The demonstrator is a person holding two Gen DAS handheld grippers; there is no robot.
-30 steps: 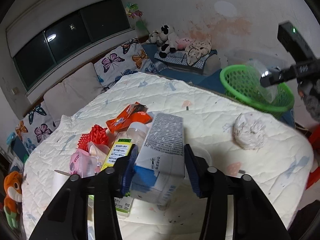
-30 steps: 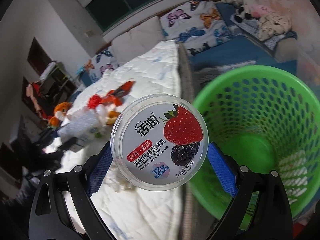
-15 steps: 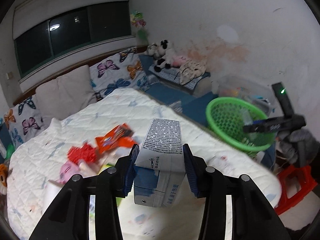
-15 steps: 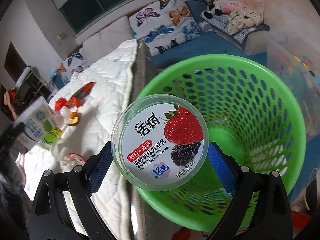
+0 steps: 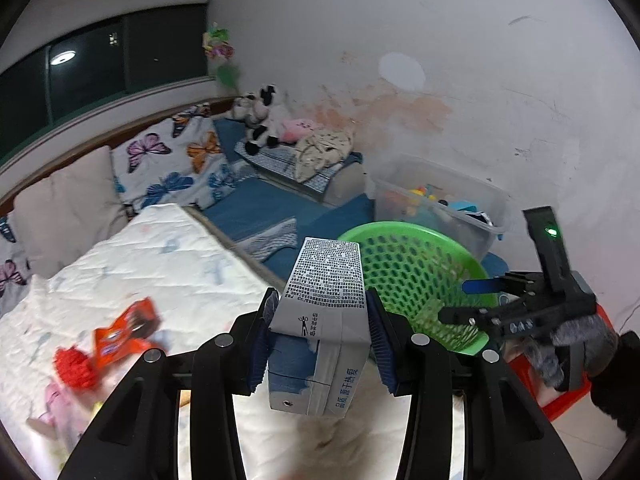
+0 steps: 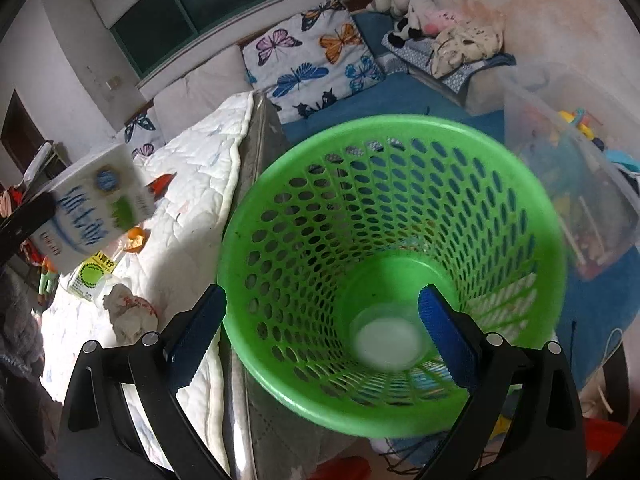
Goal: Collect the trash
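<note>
Left claw (image 5: 320,344) clamped on milk carton (image 5: 324,320), short of green basket (image 6: 400,184); right claw (image 6: 320,336) apart, empty, over basket, cup (image 6: 386,338) inside. Risk: early release drops carton onto bed (image 5: 160,248), claws collide at rim

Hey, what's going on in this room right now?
A person is collecting trash off a white quilted bed with two handheld tools. The left tool grips a blue-and-white milk carton, carried toward the green plastic mesh basket. The right tool hangs open over the basket, where a clear round yogurt tub lies at the bottom.
</note>
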